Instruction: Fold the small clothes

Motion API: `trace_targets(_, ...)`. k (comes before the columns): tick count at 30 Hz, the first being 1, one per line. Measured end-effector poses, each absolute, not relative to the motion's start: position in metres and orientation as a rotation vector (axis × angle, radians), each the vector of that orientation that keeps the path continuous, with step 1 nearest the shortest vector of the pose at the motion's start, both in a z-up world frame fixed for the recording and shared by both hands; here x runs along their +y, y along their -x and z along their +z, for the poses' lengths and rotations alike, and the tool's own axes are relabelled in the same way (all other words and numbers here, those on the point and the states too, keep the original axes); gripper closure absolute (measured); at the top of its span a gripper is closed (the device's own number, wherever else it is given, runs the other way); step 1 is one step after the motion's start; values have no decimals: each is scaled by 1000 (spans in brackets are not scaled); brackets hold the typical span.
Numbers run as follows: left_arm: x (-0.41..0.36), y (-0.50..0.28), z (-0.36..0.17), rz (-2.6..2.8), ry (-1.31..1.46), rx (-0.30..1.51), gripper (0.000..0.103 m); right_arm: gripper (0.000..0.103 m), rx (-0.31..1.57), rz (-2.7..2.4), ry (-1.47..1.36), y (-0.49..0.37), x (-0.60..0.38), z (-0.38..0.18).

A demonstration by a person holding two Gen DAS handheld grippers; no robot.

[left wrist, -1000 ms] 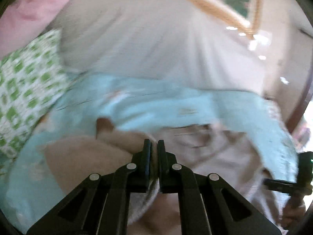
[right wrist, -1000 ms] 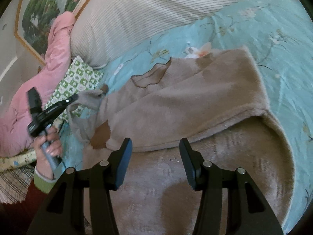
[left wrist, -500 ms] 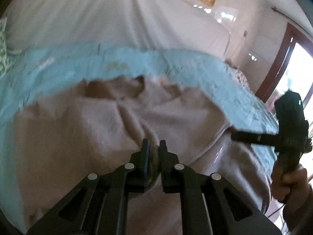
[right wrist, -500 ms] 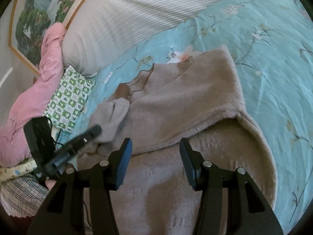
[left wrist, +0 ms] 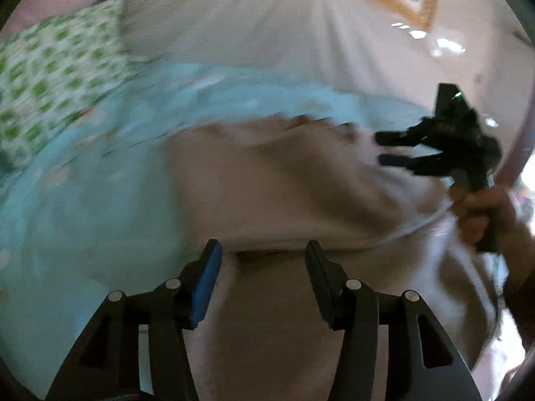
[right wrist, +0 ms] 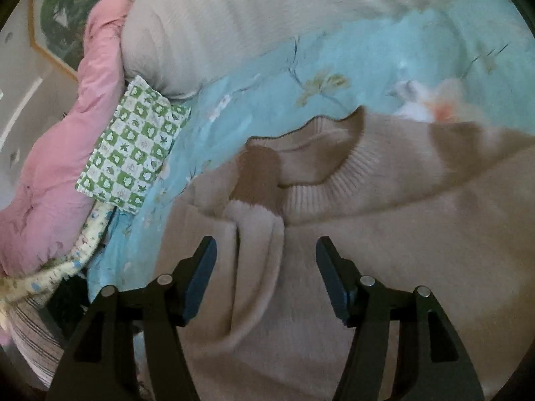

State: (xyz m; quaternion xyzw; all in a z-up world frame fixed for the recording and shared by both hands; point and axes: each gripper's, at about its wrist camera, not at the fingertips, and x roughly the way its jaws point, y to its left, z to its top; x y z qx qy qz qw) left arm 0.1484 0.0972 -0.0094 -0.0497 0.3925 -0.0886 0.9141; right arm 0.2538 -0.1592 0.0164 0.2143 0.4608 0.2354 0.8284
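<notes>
A beige sweater (right wrist: 384,234) lies on the turquoise flowered sheet (right wrist: 267,77), ribbed collar (right wrist: 321,183) towards the headboard. One sleeve (right wrist: 257,234) with a brown cuff (right wrist: 260,170) is folded over the body next to the collar. My right gripper (right wrist: 266,250) hovers over that sleeve; its jaws are opening and the pads press on nothing. My left gripper (left wrist: 262,257) is over the sweater (left wrist: 284,193) near a folded edge, jaws opening, nothing pinched. The right gripper (left wrist: 379,149) shows in the blurred left wrist view, held by a hand (left wrist: 481,207).
A green-and-white checked pillow (right wrist: 133,147) and a pink quilt (right wrist: 50,183) lie left of the sweater. A cream ribbed bolster (right wrist: 234,10) runs along the head of the bed under a framed picture (right wrist: 63,16). Striped cloth (right wrist: 30,334) sits at the lower left.
My left gripper carried the sleeve across the sweater, let go and opened; the sleeve now rests by the collar. My right gripper moved left towards the collar and widened.
</notes>
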Motion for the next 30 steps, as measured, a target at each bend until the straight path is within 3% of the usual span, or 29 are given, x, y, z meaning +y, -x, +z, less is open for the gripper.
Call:
trace_targets(2, 109, -153, -19, -145, 103, 841, 51, 55, 1026, 489, -440, -268, -153, 4)
trace_targets(7, 113, -173, -37, -30, 38, 910, 49, 57, 1057, 523, -423, -281, -138, -10)
trace_targets(8, 112, -177, -39, -25, 44, 908, 49, 82, 1055, 535, -432, -281, -136, -10)
trace_targets(9, 112, -180, -39, -14, 47, 902, 49, 97, 1060, 560, -443, -282, -133, -10)
trace_targets(12, 111, -183, -36, 36, 58, 900, 50, 96, 985, 529, -439, -270, -136, 7)
trace_targets(18, 114, -178, -36, 68, 105, 893, 49, 96, 645, 249, -491, -175, -214, 70)
trace_targets(25, 107, -179, -37, 92, 74, 894, 49, 95, 822, 153, -526, -143, -249, 16)
trace_targets(30, 109, -179, -39, 93, 91, 903, 47, 97, 806, 135, -545, -133, -260, 11)
